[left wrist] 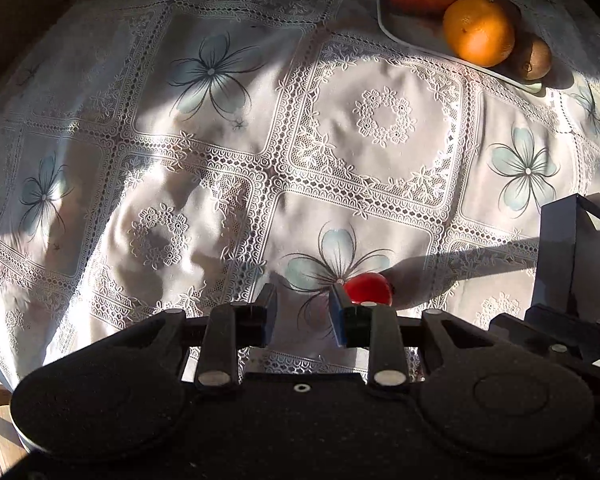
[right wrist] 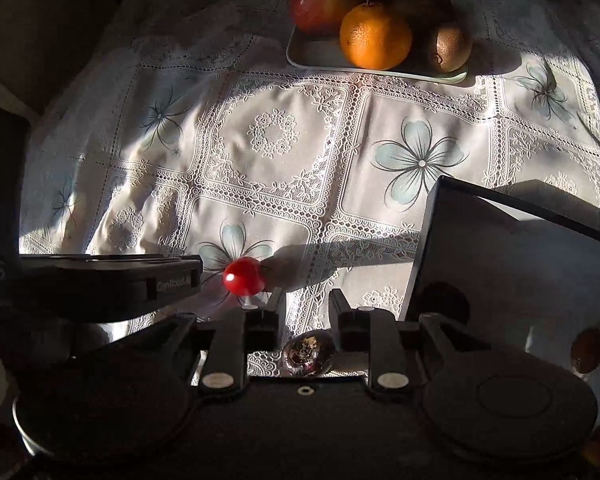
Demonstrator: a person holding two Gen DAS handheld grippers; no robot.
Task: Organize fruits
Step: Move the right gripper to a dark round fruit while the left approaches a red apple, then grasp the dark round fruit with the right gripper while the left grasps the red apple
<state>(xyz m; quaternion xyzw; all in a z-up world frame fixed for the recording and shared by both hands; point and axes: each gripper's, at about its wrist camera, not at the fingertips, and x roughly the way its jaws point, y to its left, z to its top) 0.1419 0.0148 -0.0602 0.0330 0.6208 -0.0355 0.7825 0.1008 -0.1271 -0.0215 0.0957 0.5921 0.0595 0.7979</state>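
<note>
On the lace-covered worktop (right wrist: 284,168), the far tray (right wrist: 312,54) already holds an apple (right wrist: 320,2), orange (right wrist: 375,36) and kiwi (right wrist: 450,46), so I'd guess we're partway. A cherry tomato (left wrist: 370,289) sits loose just beside the left gripper (left wrist: 304,304), whose jaws are apart and empty. The right gripper (right wrist: 306,310) looks unclenched too, above a dark roundish fruit (right wrist: 308,354) I can't identify, and a grey box (right wrist: 500,264) hides the right side.

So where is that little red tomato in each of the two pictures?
Left wrist view: the cherry tomato lies low and right of centre on the tablecloth, just beyond the right-hand finger and outside the gap.
Right wrist view: the same tomato lies low and left of centre, beside the left-hand finger.
Shared landmark: the orange on the tray at the top.
</note>
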